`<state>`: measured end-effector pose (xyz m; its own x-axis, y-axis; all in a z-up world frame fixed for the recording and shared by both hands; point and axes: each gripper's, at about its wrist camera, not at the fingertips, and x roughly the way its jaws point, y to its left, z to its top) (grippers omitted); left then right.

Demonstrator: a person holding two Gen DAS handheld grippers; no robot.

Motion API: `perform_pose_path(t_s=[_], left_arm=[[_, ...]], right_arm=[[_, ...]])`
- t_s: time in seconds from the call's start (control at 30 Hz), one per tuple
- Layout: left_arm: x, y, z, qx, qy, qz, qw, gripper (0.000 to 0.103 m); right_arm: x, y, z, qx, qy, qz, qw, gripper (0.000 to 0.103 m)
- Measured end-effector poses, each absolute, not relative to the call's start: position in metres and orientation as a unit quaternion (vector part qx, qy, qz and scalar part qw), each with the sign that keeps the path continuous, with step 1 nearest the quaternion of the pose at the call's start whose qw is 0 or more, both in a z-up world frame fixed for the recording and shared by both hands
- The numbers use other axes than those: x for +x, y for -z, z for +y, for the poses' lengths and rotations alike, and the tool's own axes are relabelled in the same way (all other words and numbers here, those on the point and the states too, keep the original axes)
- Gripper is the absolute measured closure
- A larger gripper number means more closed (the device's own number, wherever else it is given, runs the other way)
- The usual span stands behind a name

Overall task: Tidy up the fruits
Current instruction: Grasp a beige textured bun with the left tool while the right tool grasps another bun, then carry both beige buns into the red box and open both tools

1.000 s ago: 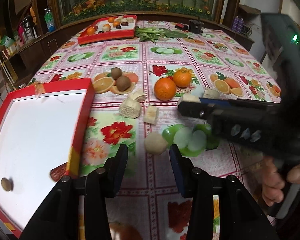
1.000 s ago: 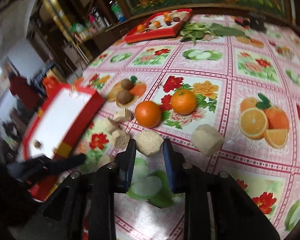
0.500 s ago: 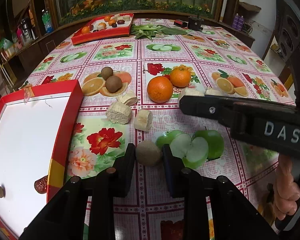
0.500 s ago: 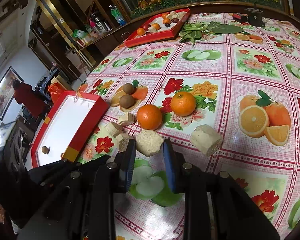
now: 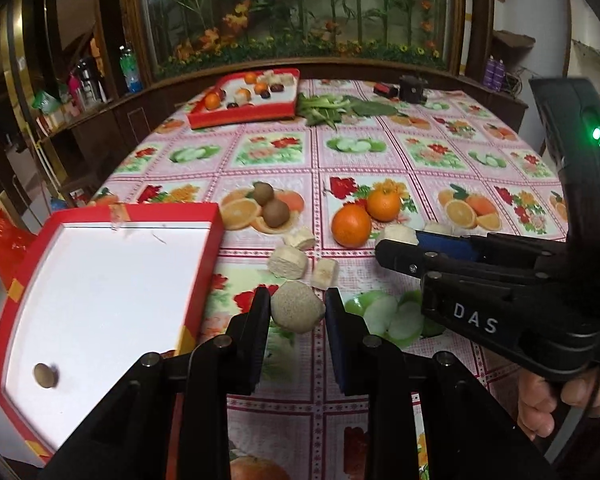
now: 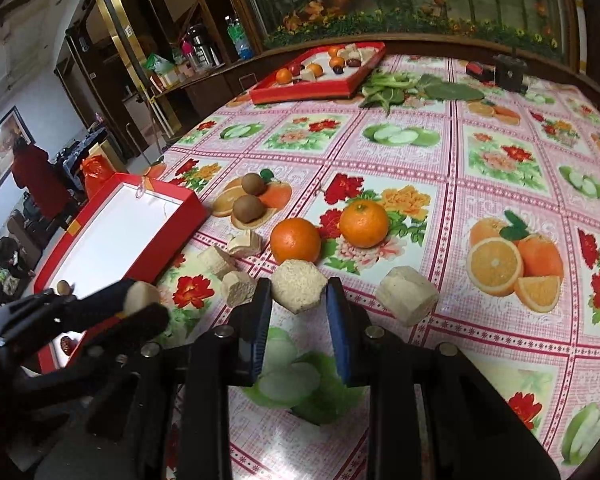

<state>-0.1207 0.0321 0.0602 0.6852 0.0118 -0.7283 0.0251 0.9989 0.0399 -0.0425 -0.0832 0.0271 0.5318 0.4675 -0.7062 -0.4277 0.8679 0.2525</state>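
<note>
Left gripper (image 5: 298, 314) clamps a pale rounded chunk (image 5: 297, 313); right gripper (image 6: 299, 296) pinches a hexagonal chunk (image 6: 299, 286); both look light, crumbly; grip flat sides gently.

Dark wooden shelving (image 5: 72, 92) beside a floral mural (image 5: 300, 8).

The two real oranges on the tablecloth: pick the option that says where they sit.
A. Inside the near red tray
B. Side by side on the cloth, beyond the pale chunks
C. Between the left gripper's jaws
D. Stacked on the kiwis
B: the two oranges rest next to each other on the tablecloth, past the pale chunks; the near red tray holds neither.
</note>
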Motion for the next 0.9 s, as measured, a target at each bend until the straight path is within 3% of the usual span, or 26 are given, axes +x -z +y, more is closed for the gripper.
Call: perform_pose_path(t_s=[0.37, 0.9], left_arm=[[-0.134, -0.074, 0.049, 0.008, -0.014, 0.377, 0.926, 0.077], [-0.148, -0.083, 0.068, -0.011, -0.026, 0.357, 0.934, 0.077]], right_arm=[[-0.058, -0.030, -0.068, -0.027, -0.255, 0.366, 0.895, 0.073], [-0.081, -0.042, -0.061, -0.013, -0.253, 0.331, 0.909, 0.073]])
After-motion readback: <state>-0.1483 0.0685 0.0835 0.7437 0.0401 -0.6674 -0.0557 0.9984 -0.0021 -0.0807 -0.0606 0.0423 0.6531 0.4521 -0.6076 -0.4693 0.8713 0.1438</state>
